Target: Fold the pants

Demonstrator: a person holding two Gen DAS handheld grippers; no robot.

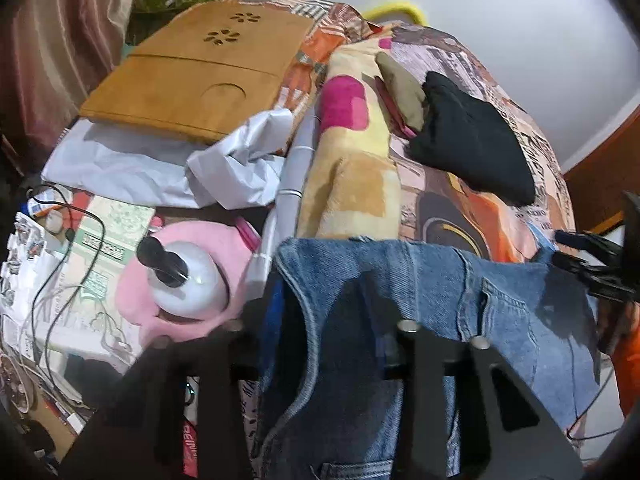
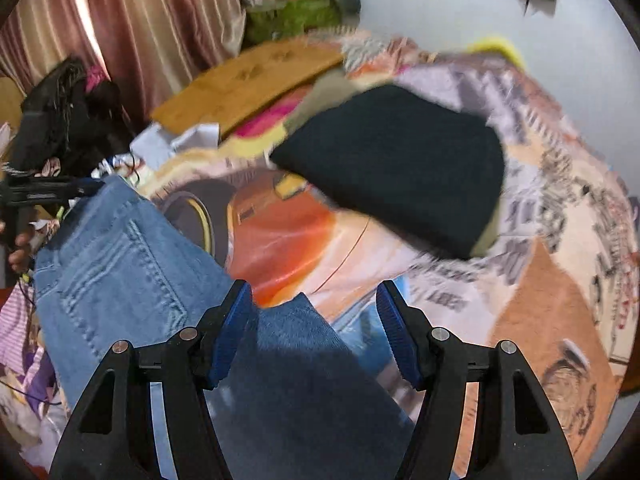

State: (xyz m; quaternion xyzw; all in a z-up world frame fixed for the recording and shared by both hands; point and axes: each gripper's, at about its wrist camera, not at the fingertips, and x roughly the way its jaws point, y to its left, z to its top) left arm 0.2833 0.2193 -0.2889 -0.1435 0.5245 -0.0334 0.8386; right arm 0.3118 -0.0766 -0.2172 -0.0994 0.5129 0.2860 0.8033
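Observation:
The blue denim pants (image 1: 432, 292) hang stretched above the bed between my two grippers. In the left wrist view the denim drapes over my left gripper (image 1: 320, 344) and hides its fingertips, so its grip is not visible. My right gripper shows at the right edge there (image 1: 596, 264), pinching the far corner of the waistband. In the right wrist view my right gripper (image 2: 316, 320) has its blue pads (image 2: 234, 332) wide apart with a denim (image 2: 132, 276) corner lying between them. My left gripper (image 2: 52, 192) holds the other end at the far left.
A folded black garment (image 2: 400, 168) lies on the patterned bedspread (image 2: 560, 184) beyond the pants. A wooden lap tray (image 1: 192, 80), white cloth (image 1: 168, 168), a yellow-pink blanket (image 1: 352, 168) and a pink plush with a white bottle (image 1: 188, 280) crowd the left. Curtains (image 2: 132, 28) hang behind.

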